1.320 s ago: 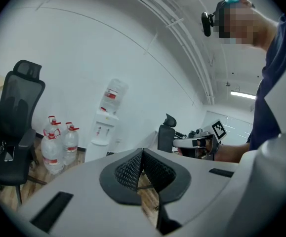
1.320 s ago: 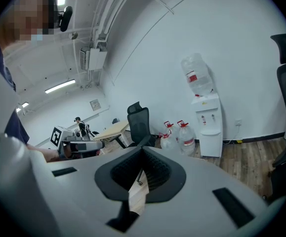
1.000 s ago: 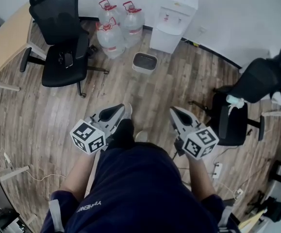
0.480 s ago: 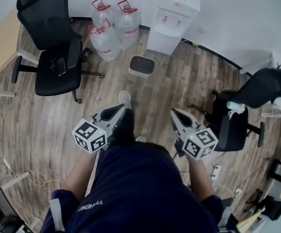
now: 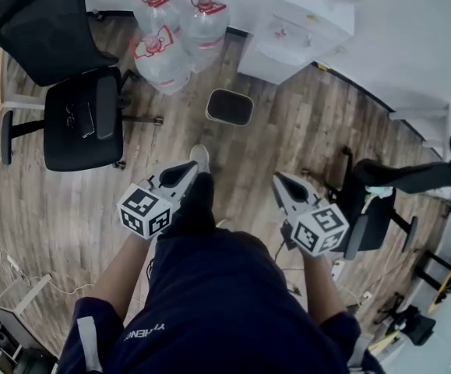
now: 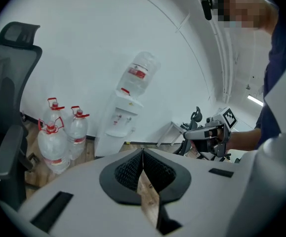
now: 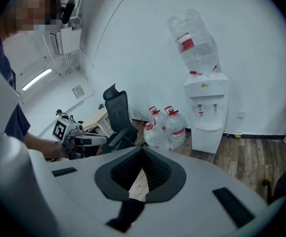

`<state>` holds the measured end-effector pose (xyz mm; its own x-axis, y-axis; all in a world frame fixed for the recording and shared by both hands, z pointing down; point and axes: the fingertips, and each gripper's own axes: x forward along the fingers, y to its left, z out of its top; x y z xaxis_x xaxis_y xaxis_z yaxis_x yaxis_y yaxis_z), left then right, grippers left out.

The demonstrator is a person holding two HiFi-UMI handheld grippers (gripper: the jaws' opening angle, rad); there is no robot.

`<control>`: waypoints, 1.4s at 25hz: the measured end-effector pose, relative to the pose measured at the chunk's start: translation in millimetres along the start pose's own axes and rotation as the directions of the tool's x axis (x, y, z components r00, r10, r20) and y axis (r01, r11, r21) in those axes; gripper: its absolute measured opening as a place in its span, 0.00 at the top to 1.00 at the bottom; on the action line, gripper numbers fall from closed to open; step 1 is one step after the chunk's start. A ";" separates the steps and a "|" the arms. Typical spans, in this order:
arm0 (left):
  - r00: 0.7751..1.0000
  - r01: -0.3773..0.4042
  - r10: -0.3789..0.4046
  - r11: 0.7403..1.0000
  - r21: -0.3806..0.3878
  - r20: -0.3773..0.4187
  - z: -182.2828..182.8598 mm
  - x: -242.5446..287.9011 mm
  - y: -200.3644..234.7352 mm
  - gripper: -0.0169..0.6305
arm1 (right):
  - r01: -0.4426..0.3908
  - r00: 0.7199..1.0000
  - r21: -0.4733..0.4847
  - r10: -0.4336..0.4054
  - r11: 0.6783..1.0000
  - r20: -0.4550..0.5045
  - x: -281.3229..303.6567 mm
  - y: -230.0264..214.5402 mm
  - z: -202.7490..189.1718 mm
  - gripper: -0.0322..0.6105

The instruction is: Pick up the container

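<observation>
Three clear water jugs with red caps (image 5: 160, 59) stand on the wood floor by the wall, left of a white water dispenser (image 5: 299, 26); they also show as jugs (image 6: 51, 143) in the left gripper view and jugs (image 7: 156, 132) in the right gripper view. A small dark bin (image 5: 230, 107) sits on the floor in front of them. My left gripper (image 5: 187, 167) and right gripper (image 5: 278, 179) are held at waist height, well short of the jugs. Both are shut and empty; the jaws of the left gripper (image 6: 143, 152) and the right gripper (image 7: 143, 149) meet.
A black office chair (image 5: 73, 107) stands at the left near a desk. Another dark chair (image 5: 373, 209) is at the right, with cables and a power strip on the floor beside it. The dispenser (image 7: 207, 112) carries an upturned bottle. The person's foot (image 5: 199, 158) is stepping forward.
The head view has moved closer to the jugs, bin and dispenser as the person walks forward. Both grippers stay shut and in the same place before the body.
</observation>
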<state>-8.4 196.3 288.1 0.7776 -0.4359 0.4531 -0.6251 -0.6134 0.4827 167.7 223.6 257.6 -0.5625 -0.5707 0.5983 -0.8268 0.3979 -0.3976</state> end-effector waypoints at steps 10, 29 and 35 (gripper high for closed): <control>0.994 -0.012 0.001 0.995 -0.098 -0.109 25.3 60.6 125.7 0.93 | 0.073 0.992 0.007 -0.072 0.997 -0.105 114.1 -54.3 63.9 0.92; 0.947 -0.186 0.079 0.925 -0.330 -0.312 -122.7 208.7 253.7 0.81 | -0.030 0.881 -0.169 -0.054 0.985 -0.470 320.0 -225.8 -21.7 0.92; 0.907 -0.323 0.162 0.860 -0.395 -0.390 -205.7 286.1 315.6 0.74 | -0.058 0.799 -0.202 -0.076 0.978 -0.597 402.6 -324.0 -113.8 0.83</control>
<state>2.9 13.4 724.2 0.5776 -0.2375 0.7810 -0.8155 -0.1265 0.5647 210.4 -53.4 706.5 -0.3800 -0.0576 0.9232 -0.7732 0.5676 -0.2828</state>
